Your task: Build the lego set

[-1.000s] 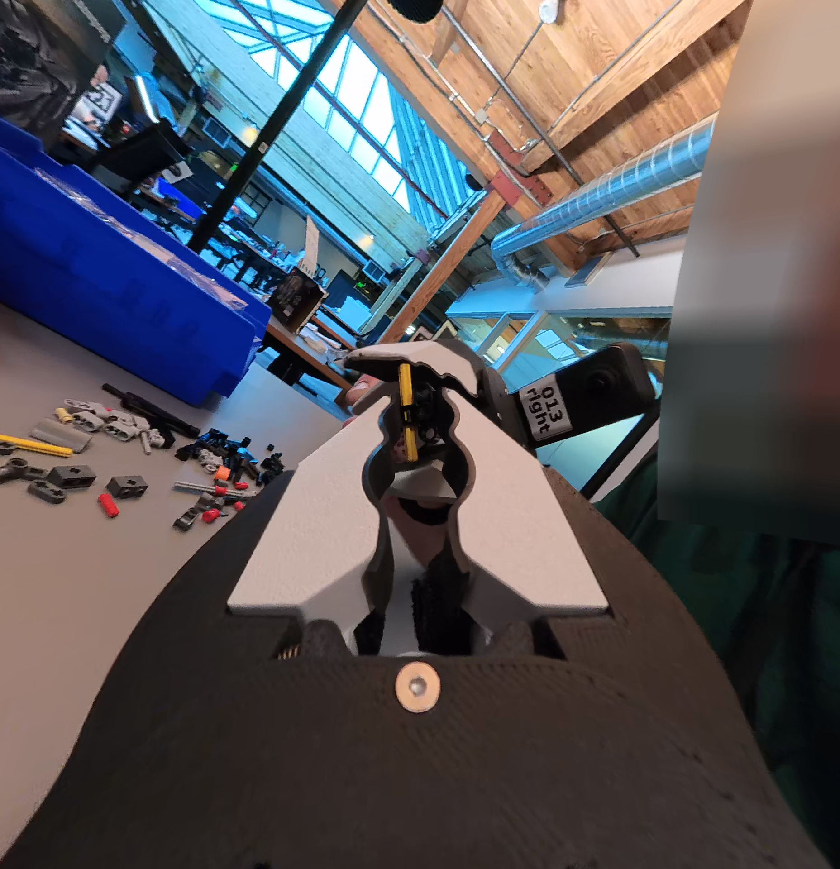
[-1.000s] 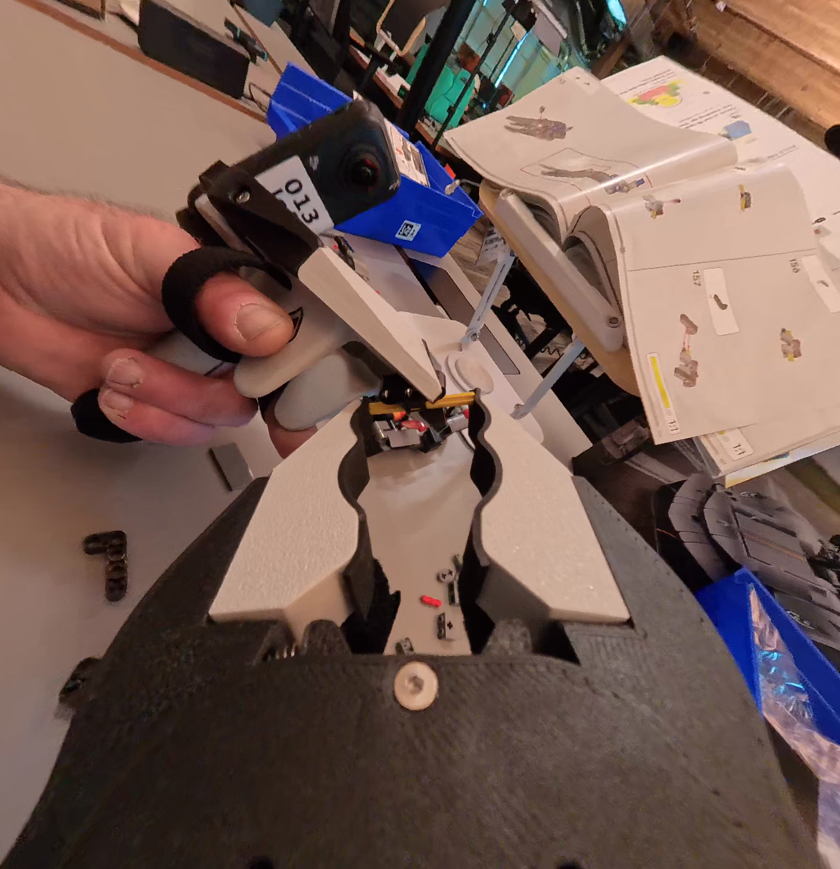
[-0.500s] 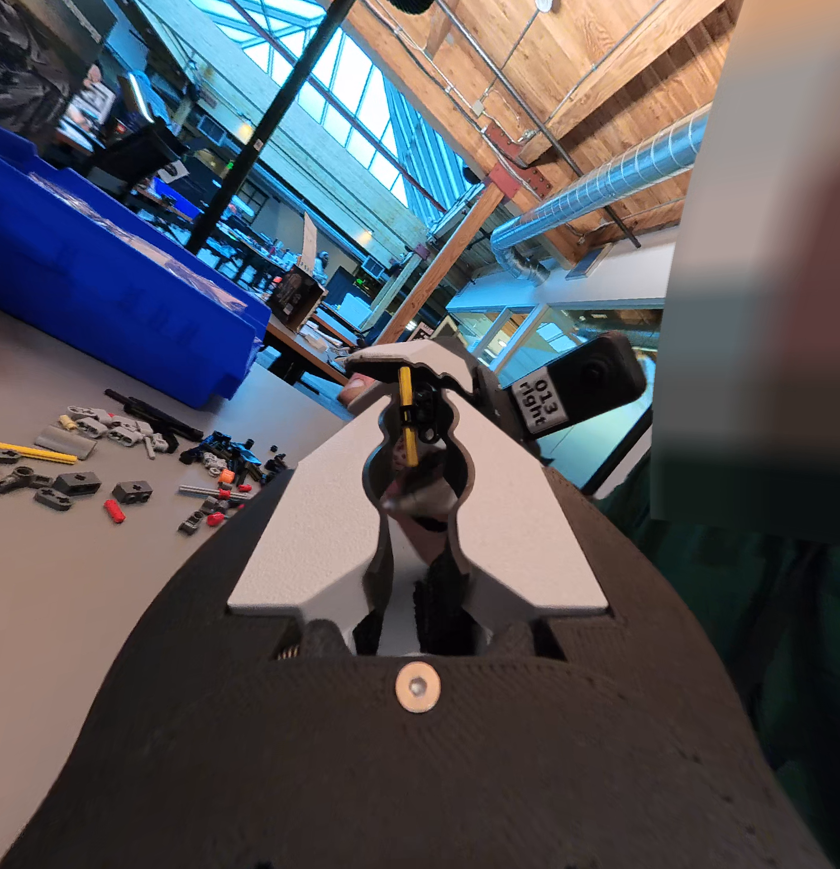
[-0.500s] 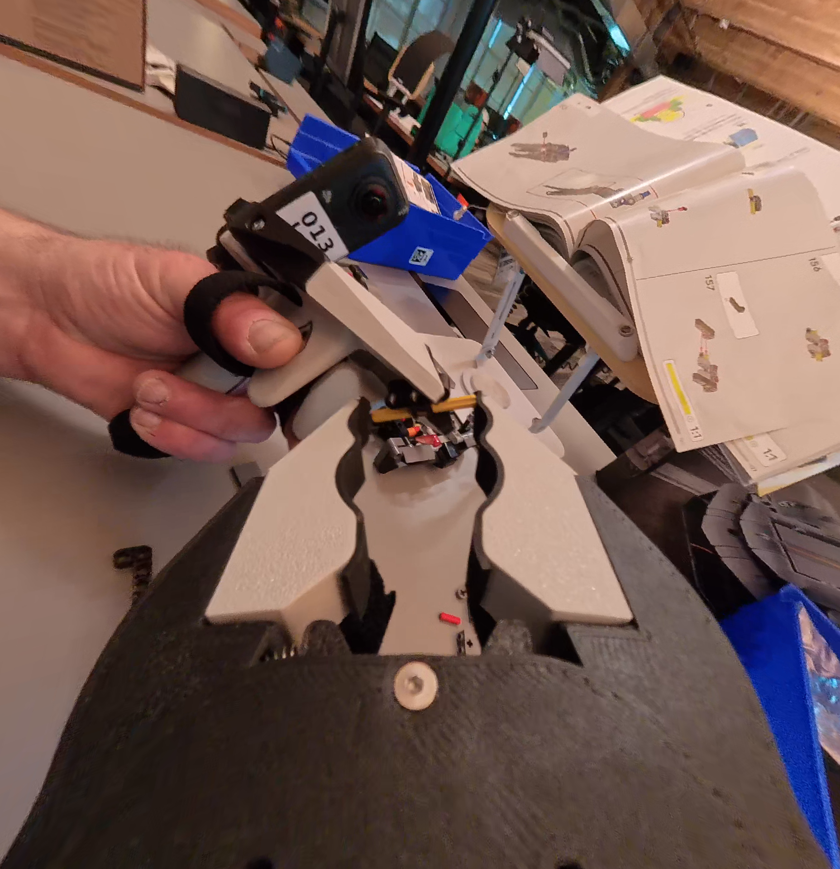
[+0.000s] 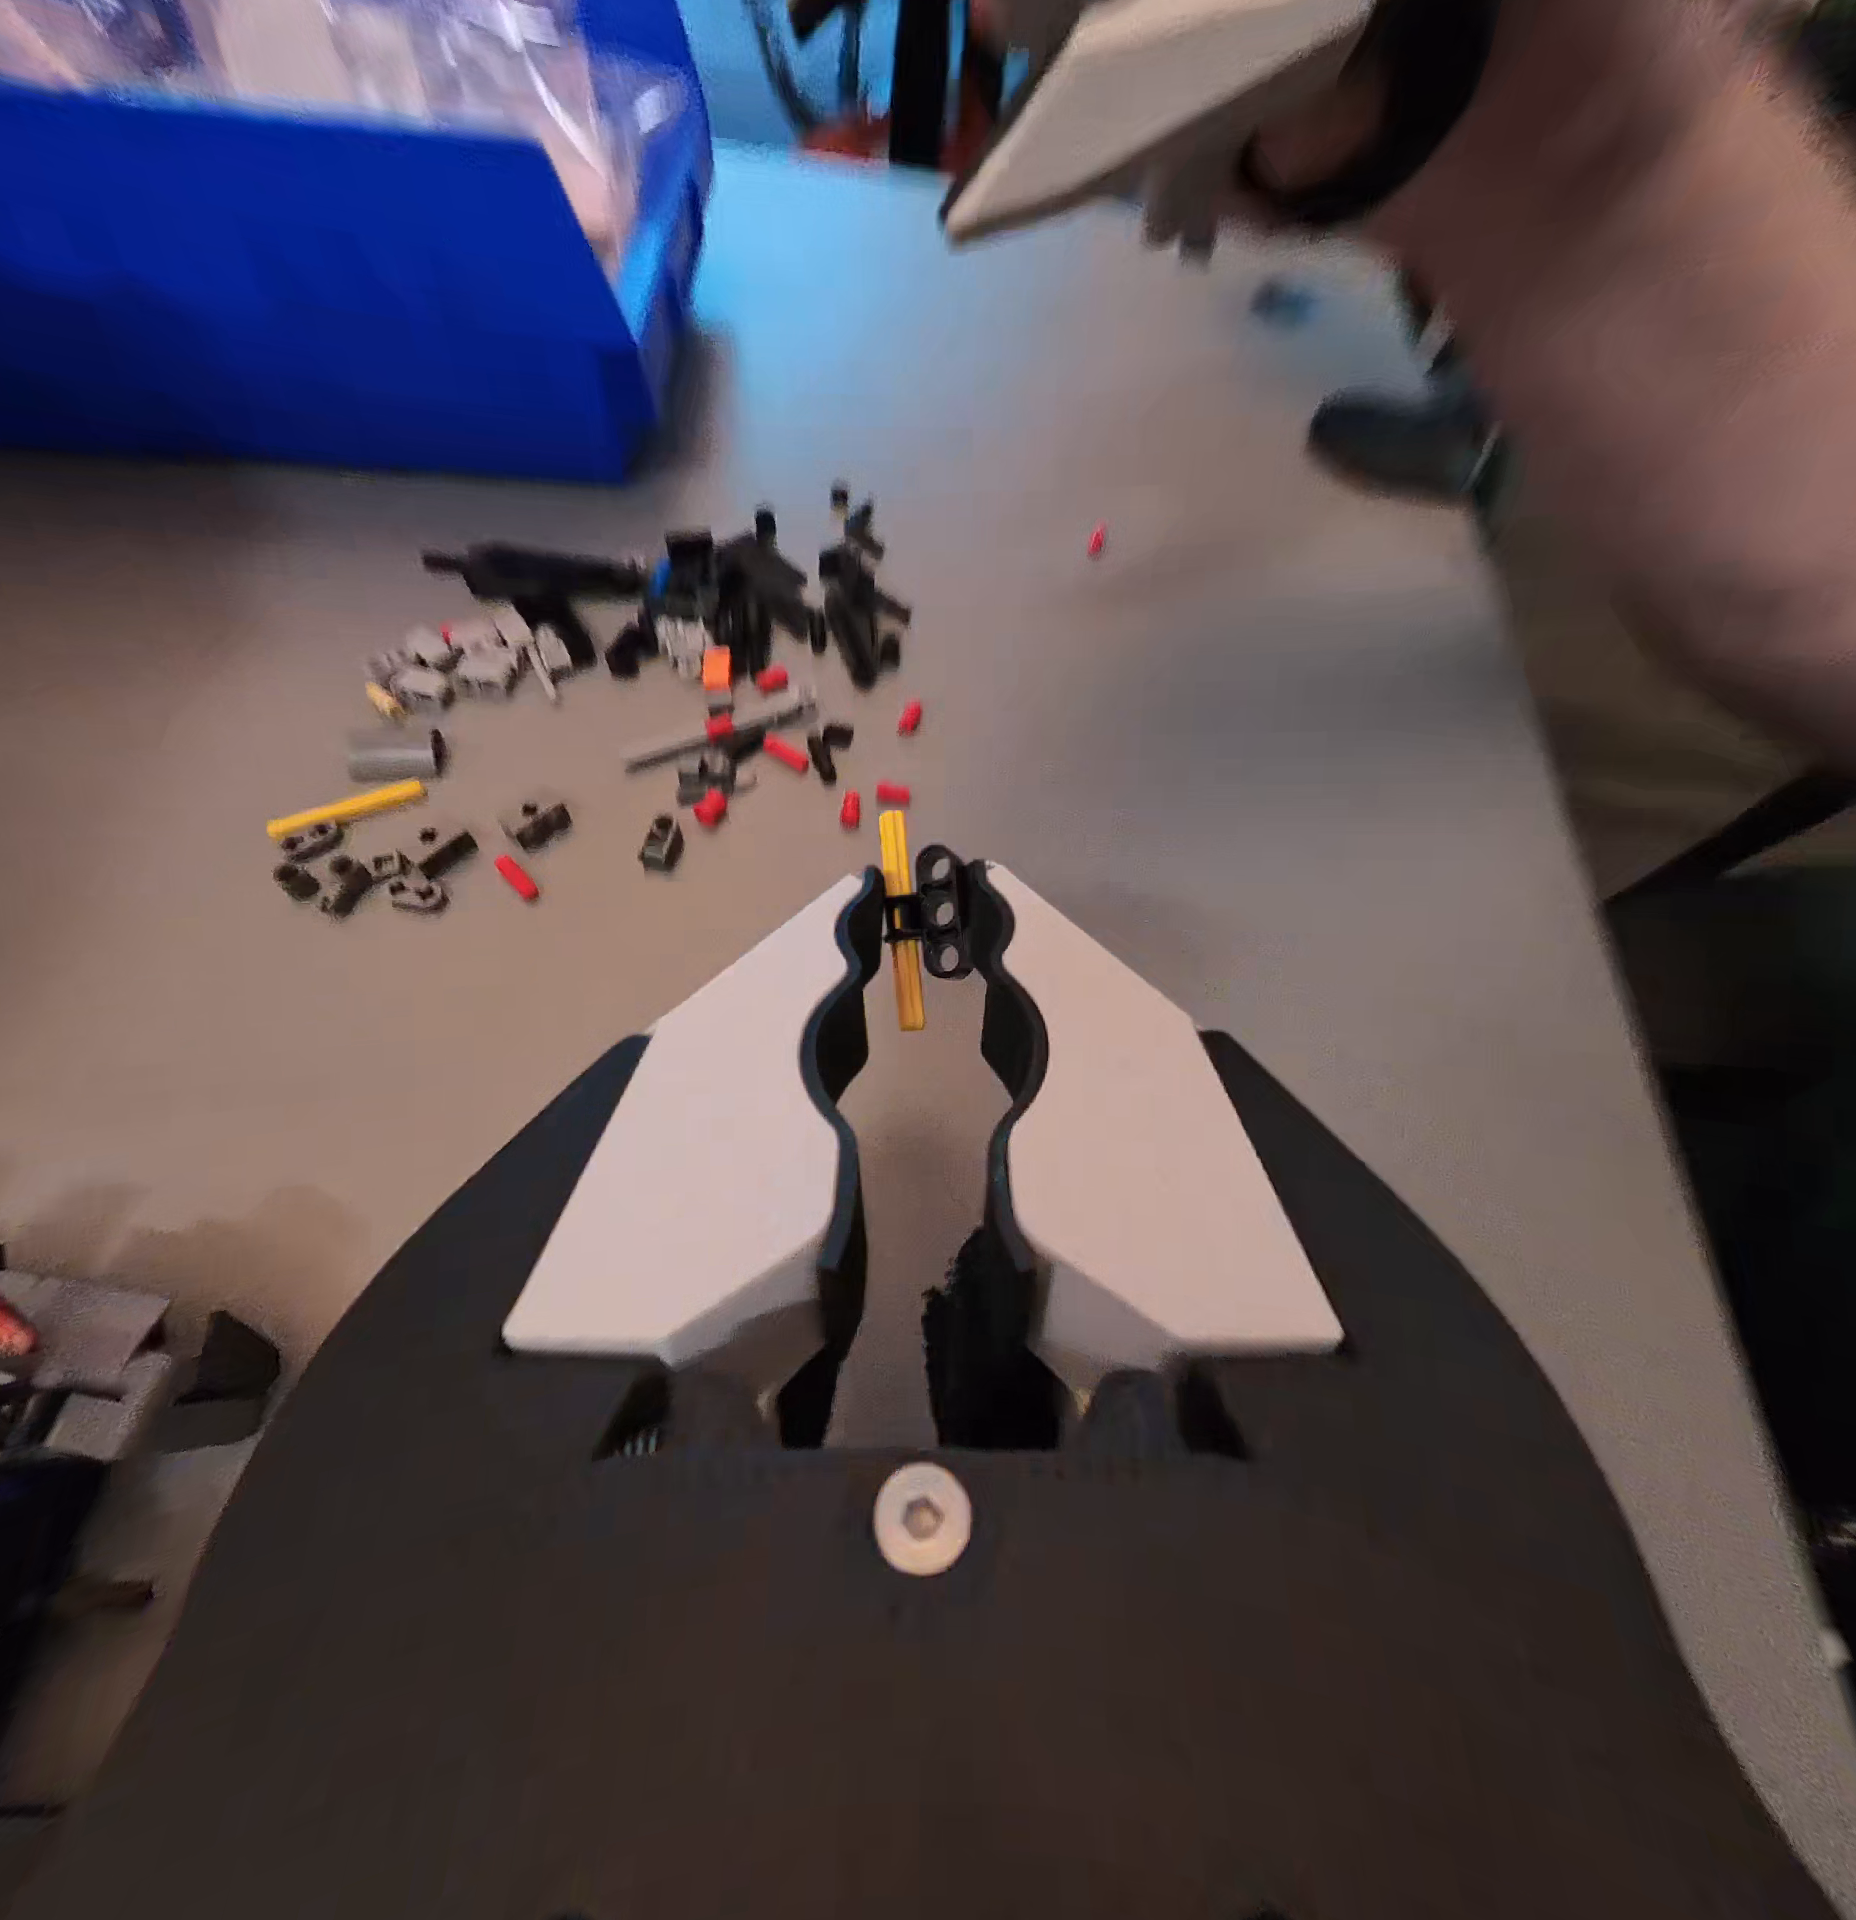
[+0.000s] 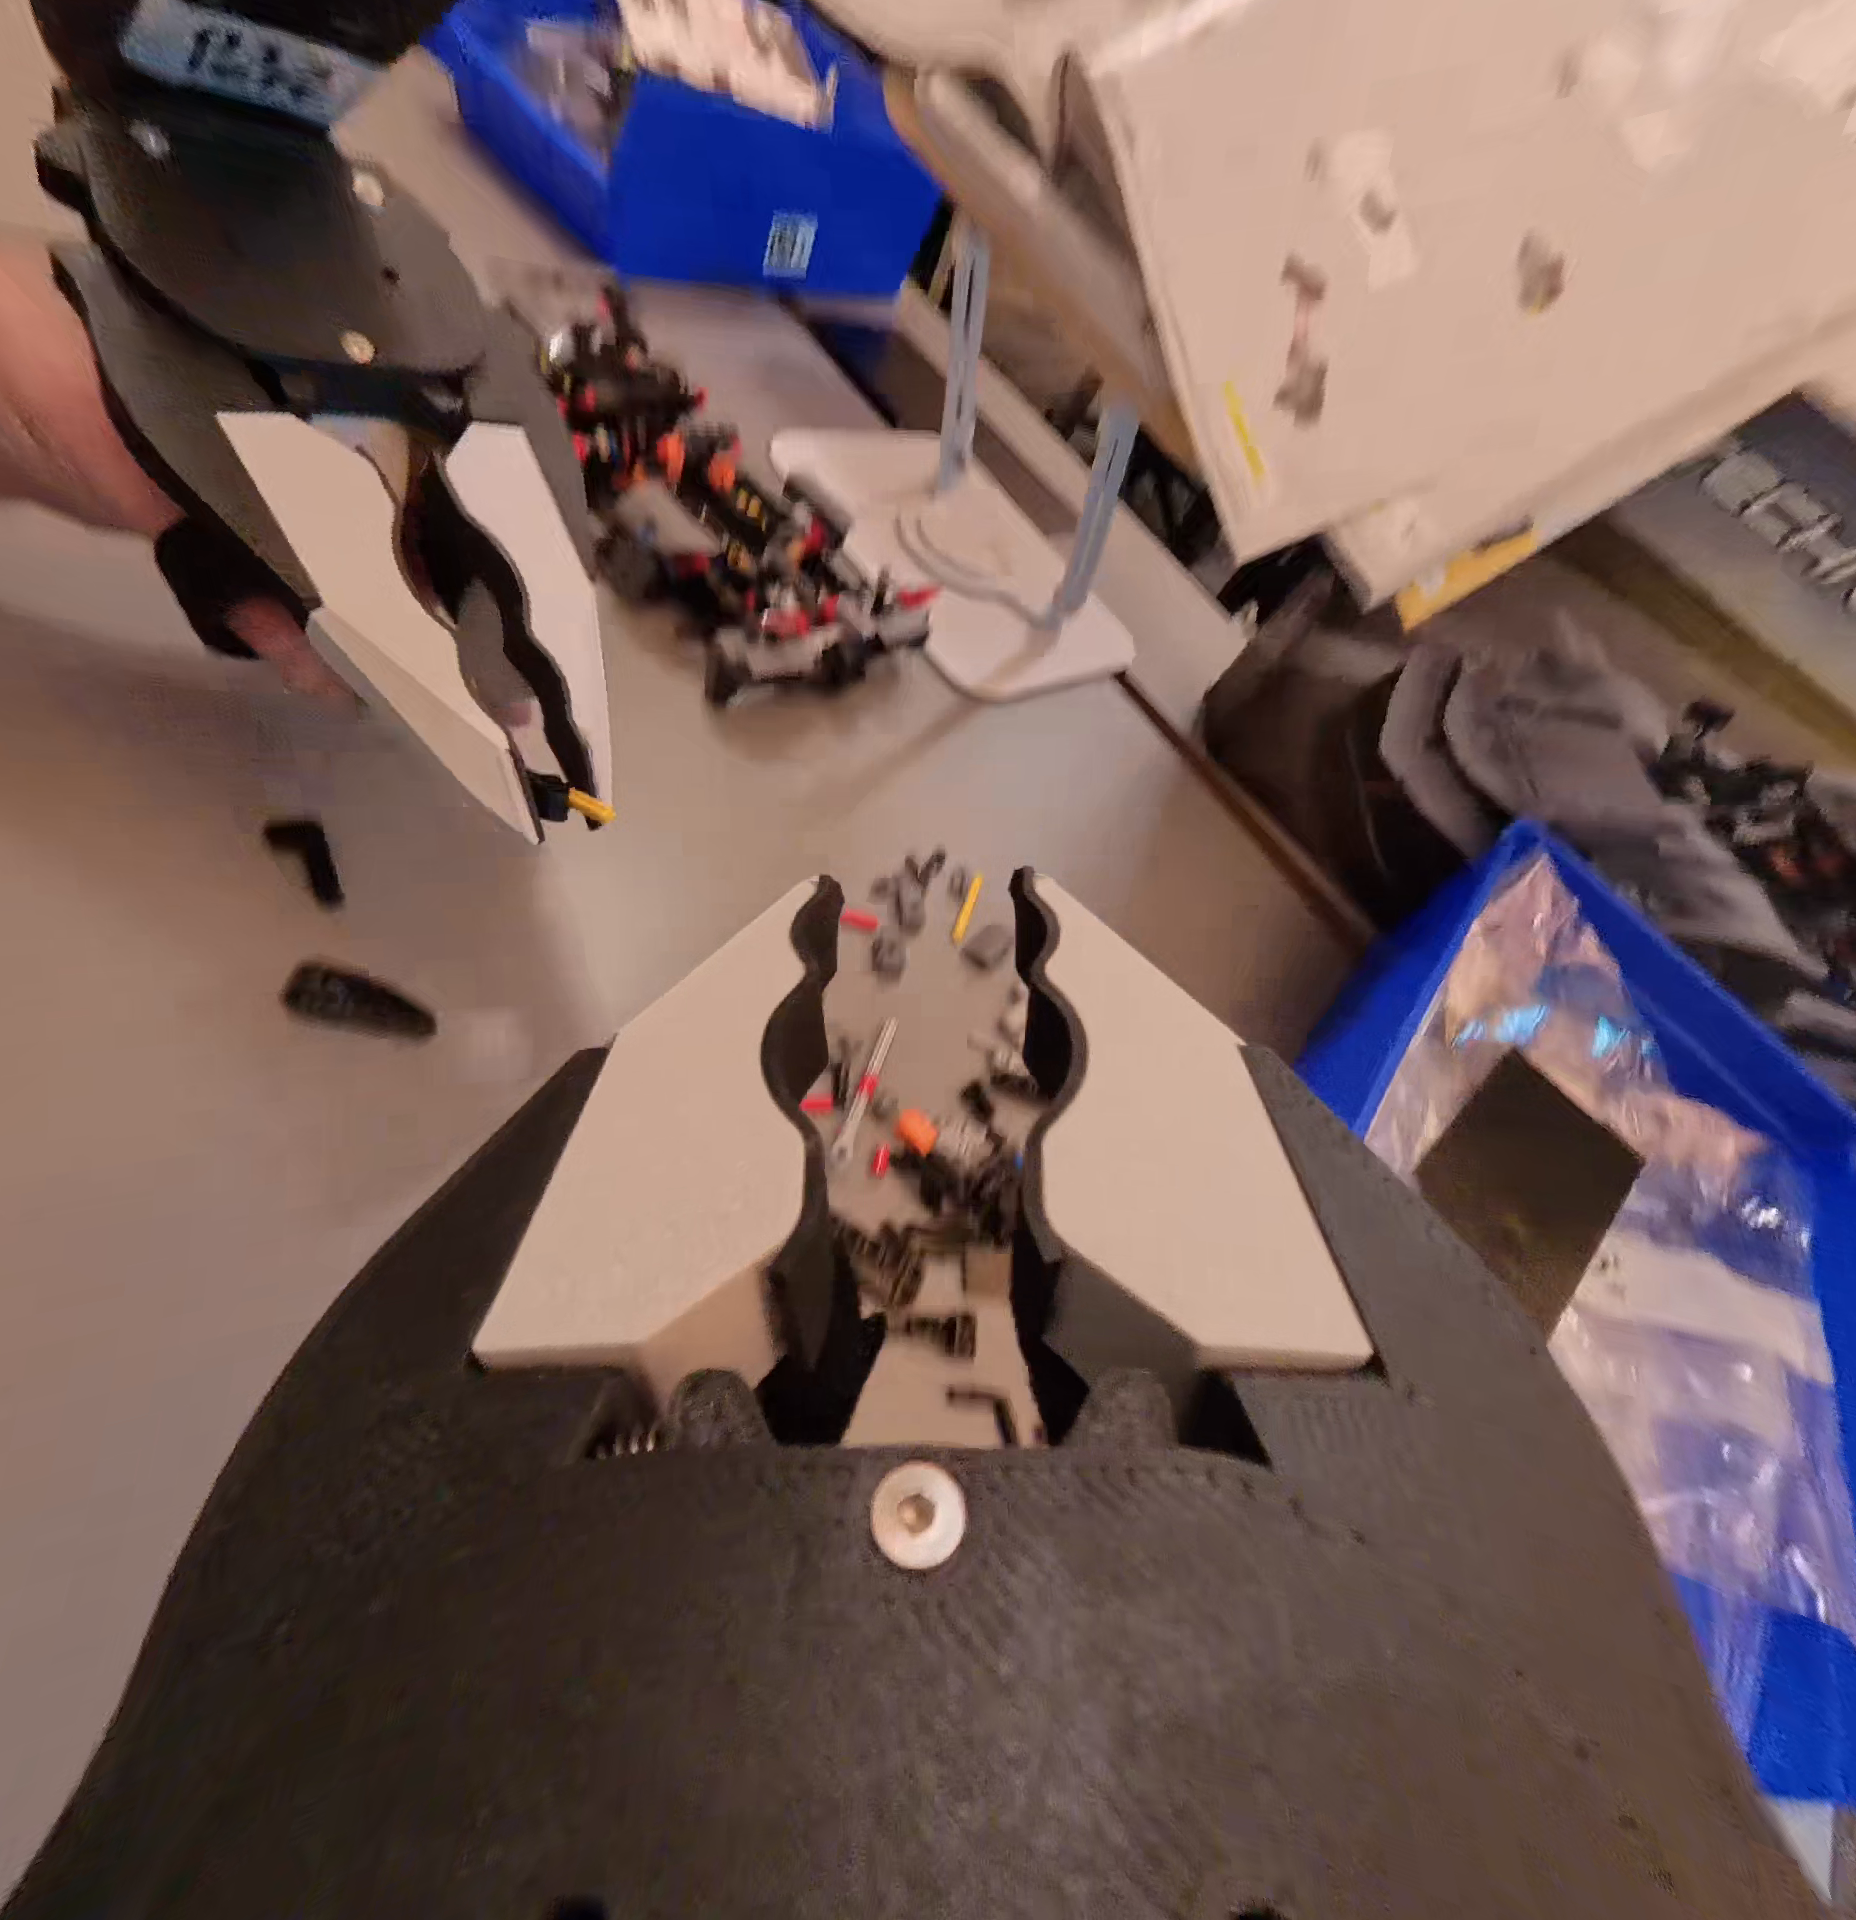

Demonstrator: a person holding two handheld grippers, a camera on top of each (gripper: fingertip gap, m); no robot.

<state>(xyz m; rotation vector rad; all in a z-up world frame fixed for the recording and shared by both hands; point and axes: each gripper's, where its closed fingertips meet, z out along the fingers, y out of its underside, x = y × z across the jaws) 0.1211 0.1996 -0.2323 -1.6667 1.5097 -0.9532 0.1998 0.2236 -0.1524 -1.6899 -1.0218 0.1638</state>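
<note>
My left gripper (image 5: 924, 883) is shut on a yellow axle (image 5: 908, 987) that carries a small black beam with three holes (image 5: 945, 914), held above the grey table (image 5: 1163, 727). It also shows in the right wrist view (image 6: 565, 805) at upper left, with the axle end (image 6: 588, 802) sticking out. My right gripper (image 6: 922, 894) is open and empty, hovering over a scatter of loose pieces (image 6: 903, 1101). The same pile (image 5: 675, 675) lies ahead of the left gripper. One right finger (image 5: 1111, 104) shows at the top of the left wrist view.
A partly built black model (image 6: 737, 520) lies at the back beside a white stand (image 6: 1007, 623) holding an open booklet (image 6: 1475, 260). Blue bins stand at right (image 6: 1786, 1143) and far back (image 6: 758, 187). Two black pieces (image 6: 358, 1003) lie at left. A blue bin (image 5: 280, 270) stands behind the pile. My right fingertips sit around 12 centimeters from my left ones.
The two grippers have pulled apart. My right gripper has opened and let go of the assembly. Both now tilt down over the table; the left keeps the axle with the black beam.
</note>
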